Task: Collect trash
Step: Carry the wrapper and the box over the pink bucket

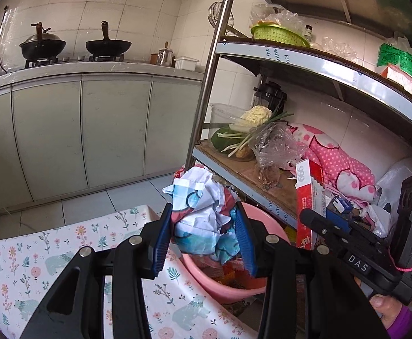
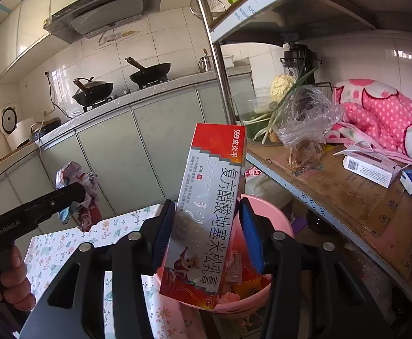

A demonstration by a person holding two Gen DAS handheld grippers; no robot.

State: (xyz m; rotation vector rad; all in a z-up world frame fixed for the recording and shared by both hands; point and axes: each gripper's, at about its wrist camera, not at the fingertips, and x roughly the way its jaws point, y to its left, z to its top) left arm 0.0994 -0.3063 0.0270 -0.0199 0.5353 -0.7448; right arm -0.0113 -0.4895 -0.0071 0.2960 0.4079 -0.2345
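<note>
My left gripper (image 1: pixel 204 236) is shut on a crumpled wad of printed paper (image 1: pixel 203 212) and holds it above the pink basin (image 1: pixel 228 291) beside the table. My right gripper (image 2: pixel 206 237) is shut on a red and grey medicine box (image 2: pixel 208 212), held upright over the same pink basin (image 2: pixel 273 217), which holds some scraps. In the left wrist view the right gripper (image 1: pixel 330 226) with the box (image 1: pixel 310 197) shows at the right. In the right wrist view the left gripper (image 2: pixel 64 195) with the wad (image 2: pixel 78 195) shows at the left.
A table with a floral cloth (image 1: pixel 36 268) lies below left. A metal shelf rack (image 2: pixel 333 186) at the right holds vegetables, a plastic bag (image 2: pixel 304 118), pink cloth, small boxes (image 2: pixel 370 169) and a phone. The kitchen counter with woks (image 1: pixel 107 45) stands behind.
</note>
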